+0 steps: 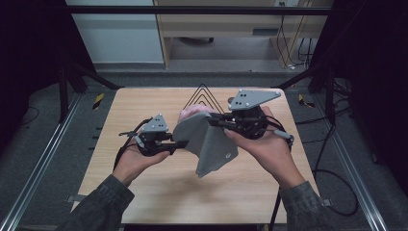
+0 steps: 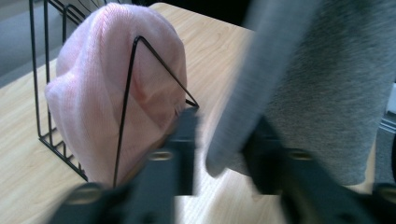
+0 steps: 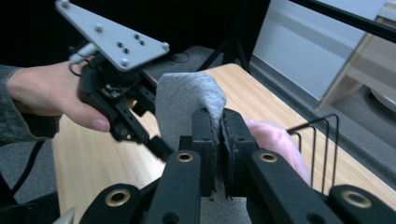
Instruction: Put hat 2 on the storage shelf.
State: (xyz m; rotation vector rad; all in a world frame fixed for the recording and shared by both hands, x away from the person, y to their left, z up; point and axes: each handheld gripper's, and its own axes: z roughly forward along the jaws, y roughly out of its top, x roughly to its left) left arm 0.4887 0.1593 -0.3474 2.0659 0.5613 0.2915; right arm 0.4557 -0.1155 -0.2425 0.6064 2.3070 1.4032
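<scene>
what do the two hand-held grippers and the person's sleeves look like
Both are black: the left hand-held gripper and the right hand-held gripper each carry a grey three-cornered plate with small dark holes on top, the right one's plate looking larger. The jaws are flat black bars joined by brass-coloured rivets. Black cables trail from each towards the person. The sleeves are grey-green fabric with a mottled look, ending at the wrists.

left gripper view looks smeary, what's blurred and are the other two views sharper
Left gripper view: the grey cloth edge and jaws are blurred, the pink beanie fairly sharp. Right gripper view: crisp on the cloth. High view: sharp, dark at the sides.
</scene>
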